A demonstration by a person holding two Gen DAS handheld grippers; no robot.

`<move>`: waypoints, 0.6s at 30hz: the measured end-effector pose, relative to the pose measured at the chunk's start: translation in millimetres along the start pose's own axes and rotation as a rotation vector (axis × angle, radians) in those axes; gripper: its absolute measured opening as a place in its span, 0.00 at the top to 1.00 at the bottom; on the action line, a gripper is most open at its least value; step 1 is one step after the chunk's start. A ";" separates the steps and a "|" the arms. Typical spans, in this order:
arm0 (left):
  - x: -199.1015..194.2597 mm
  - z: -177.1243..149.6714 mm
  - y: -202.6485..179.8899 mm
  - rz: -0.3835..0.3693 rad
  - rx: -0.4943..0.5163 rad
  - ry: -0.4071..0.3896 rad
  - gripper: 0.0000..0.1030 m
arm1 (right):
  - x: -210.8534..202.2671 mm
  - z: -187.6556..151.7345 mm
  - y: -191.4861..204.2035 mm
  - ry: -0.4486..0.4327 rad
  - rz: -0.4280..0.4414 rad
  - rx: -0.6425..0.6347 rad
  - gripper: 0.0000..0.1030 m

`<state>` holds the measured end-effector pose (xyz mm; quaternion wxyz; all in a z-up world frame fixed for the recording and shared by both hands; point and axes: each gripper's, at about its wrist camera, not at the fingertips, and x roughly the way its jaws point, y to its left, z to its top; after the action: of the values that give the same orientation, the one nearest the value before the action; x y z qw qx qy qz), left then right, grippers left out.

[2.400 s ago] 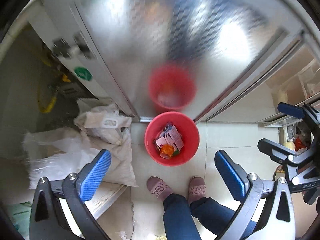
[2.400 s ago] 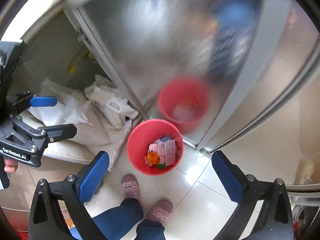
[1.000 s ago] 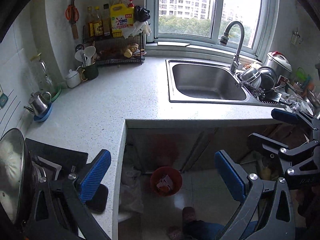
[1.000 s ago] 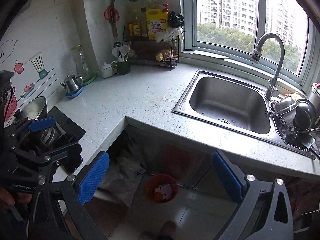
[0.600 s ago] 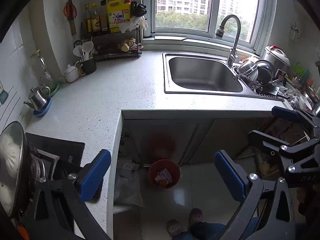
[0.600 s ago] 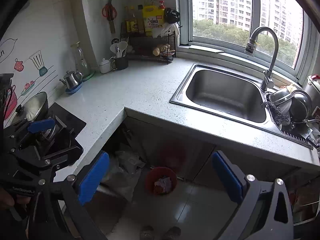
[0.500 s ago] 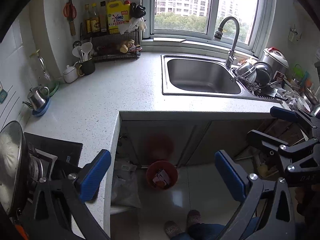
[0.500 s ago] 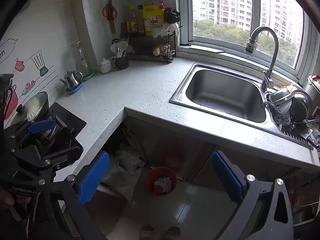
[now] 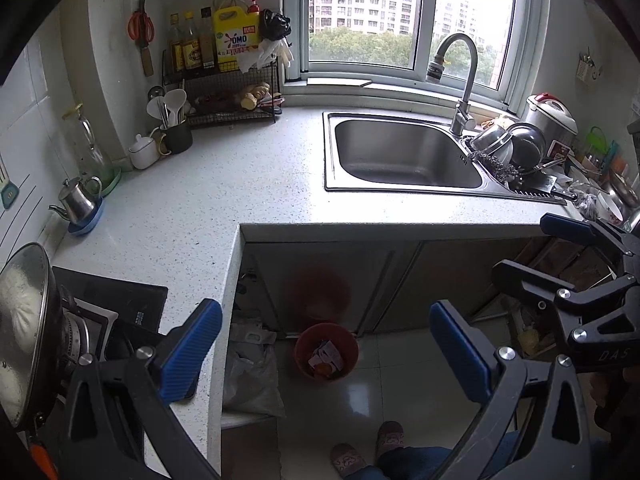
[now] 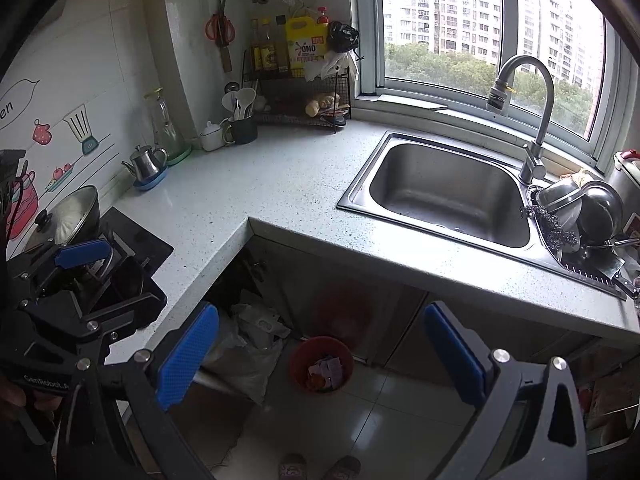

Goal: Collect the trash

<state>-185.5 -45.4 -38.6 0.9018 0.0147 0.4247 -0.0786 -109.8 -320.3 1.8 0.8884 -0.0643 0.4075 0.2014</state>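
A red waste bin (image 9: pixel 326 350) stands on the tiled floor below the counter corner, holding paper wrappers and an orange scrap (image 9: pixel 323 367). It shows again in the right wrist view as the bin (image 10: pixel 322 364). My left gripper (image 9: pixel 324 320) is open and empty, high above the floor, with the bin far below between its blue pads. My right gripper (image 10: pixel 320 316) is likewise open and empty, well above the bin. Each gripper appears in the other's view: the right gripper (image 9: pixel 580 280) at the right edge, the left gripper (image 10: pixel 80 276) at the left over the stove.
An L-shaped speckled countertop (image 9: pixel 240 184) carries a steel sink (image 9: pixel 400 156) with a tap, stacked pots (image 9: pixel 516 144), a wire rack (image 9: pixel 232 92), a small kettle (image 9: pixel 80 200) and a lidded wok (image 9: pixel 24 320). White bags (image 9: pixel 252 368) lie left of the bin. The person's slippers (image 9: pixel 368 448) stand on the floor.
Both grippers have risen from close above the bin to high over the counter. In the last second the view has drifted back a little; both stayed open.
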 end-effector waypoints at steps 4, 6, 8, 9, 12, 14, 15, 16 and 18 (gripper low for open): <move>0.4 -1.0 -0.1 0.001 0.002 0.003 0.00 | -0.2 -1.5 2.0 0.004 -0.002 0.009 0.00; 0.8 -1.5 -0.2 0.001 0.000 0.007 0.00 | 0.1 -1.5 2.8 0.005 -0.003 0.013 0.00; 1.4 -1.8 0.8 -0.004 -0.005 0.010 0.00 | -0.5 -2.1 4.8 0.005 -0.006 0.017 0.00; 1.9 -1.9 1.8 -0.009 -0.008 0.012 0.00 | -0.7 -2.2 5.4 0.005 -0.005 0.019 0.00; 3.5 -1.8 4.6 -0.025 -0.020 0.018 0.00 | -1.3 -3.6 8.4 0.007 -0.006 0.025 0.00; 3.3 -2.4 6.3 -0.038 -0.021 0.020 0.00 | -1.1 -4.7 10.3 0.007 -0.009 0.029 0.00; 3.3 -2.3 6.4 -0.041 -0.020 0.019 0.00 | -1.1 -4.6 10.6 0.008 -0.009 0.030 0.00; 3.0 -2.9 6.7 -0.043 -0.016 0.019 0.00 | -0.8 -5.1 11.0 0.009 -0.010 0.032 0.00; 2.9 -3.2 6.6 -0.042 -0.011 0.017 0.00 | -0.9 -6.1 12.1 0.009 -0.014 0.036 0.00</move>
<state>-185.1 -39.0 -43.1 0.8963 0.0016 0.4331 -0.0950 -119.6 -311.2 -1.0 0.8889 -0.0522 0.4146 0.1876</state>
